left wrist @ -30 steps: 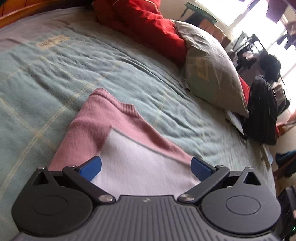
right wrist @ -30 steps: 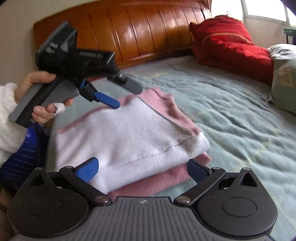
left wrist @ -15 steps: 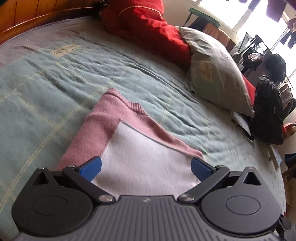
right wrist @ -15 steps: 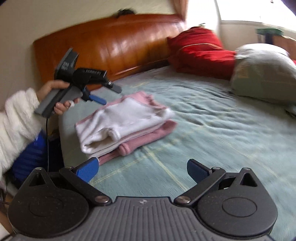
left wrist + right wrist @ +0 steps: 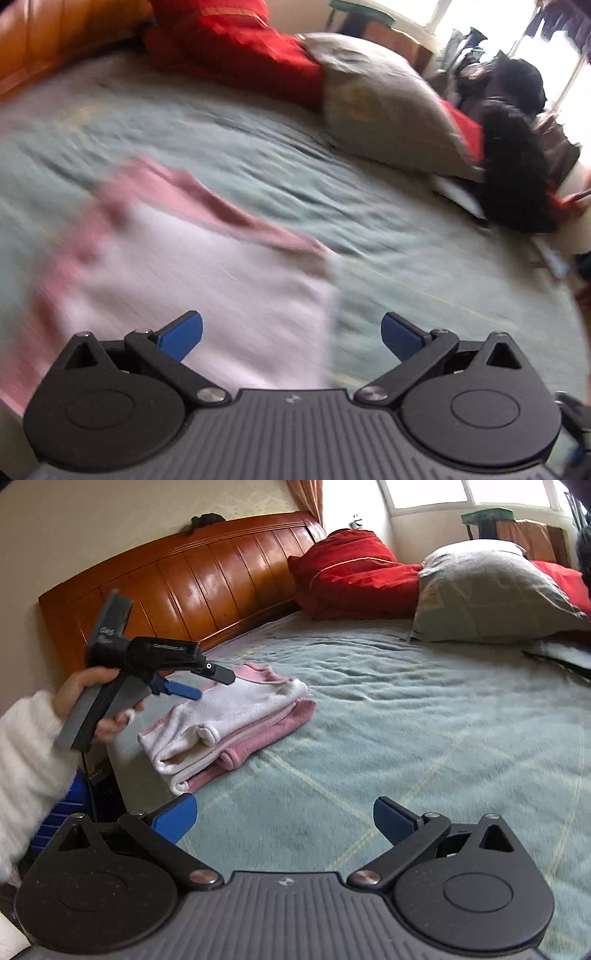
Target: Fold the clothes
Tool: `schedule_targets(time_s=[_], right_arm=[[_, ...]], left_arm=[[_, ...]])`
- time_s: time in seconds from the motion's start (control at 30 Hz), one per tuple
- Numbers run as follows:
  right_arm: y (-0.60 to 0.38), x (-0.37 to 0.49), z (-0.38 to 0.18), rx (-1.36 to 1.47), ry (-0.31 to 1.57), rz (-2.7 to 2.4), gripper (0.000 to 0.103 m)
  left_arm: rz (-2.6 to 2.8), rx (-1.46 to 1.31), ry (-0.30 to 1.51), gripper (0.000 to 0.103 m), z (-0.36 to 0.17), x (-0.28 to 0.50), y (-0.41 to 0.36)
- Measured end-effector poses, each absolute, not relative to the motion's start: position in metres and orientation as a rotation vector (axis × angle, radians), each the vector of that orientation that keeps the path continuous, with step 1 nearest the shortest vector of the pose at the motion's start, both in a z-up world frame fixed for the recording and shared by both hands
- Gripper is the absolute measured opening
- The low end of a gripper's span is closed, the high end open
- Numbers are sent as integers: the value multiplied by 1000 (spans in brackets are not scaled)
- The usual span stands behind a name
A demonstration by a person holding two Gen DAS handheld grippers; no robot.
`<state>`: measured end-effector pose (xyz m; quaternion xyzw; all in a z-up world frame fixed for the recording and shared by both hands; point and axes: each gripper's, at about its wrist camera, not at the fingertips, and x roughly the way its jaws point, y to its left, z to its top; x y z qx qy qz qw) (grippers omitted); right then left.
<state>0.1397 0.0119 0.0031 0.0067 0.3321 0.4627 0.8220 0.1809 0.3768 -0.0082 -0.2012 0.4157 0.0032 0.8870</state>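
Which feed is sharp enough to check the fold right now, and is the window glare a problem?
Left wrist view: motion-blurred, folded garment smeared, window blown out. Right wrist view: sharp, garment edges readable on the bed; window bright but off the work area, headboard shows glare.

pink-and-white garment, teal blanket, red pillow

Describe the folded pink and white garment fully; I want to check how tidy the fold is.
The folded garment lies on the blue-green blanket near the headboard-side edge of the bed. It looks like soft fleece or knit: white layers on top, pink beneath, with a pink ribbed edge at the far end. It forms a compact, slightly uneven stack, rolled folds facing the right wrist camera. The left gripper hovers over its far end, fingers open; contact is unclear. The left wrist view is blurred.
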Motion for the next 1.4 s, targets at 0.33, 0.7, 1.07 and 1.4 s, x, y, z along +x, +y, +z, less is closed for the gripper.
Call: schedule_targets(time_s=[0.33, 0.7, 1.07, 1.4], right_arm=[[-24, 125, 8, 80, 701, 951, 103], [-34, 113, 6, 85, 695, 943, 103], [-39, 112, 1, 112, 712, 938, 103], [-31, 112, 1, 95, 744, 936, 103]], left_arm=[[-17, -452, 813, 102, -3, 141, 343], [59, -507, 804, 102, -16, 117, 345], [148, -446, 796, 102, -31, 100, 325], [318, -300, 684, 102, -17, 30, 287]])
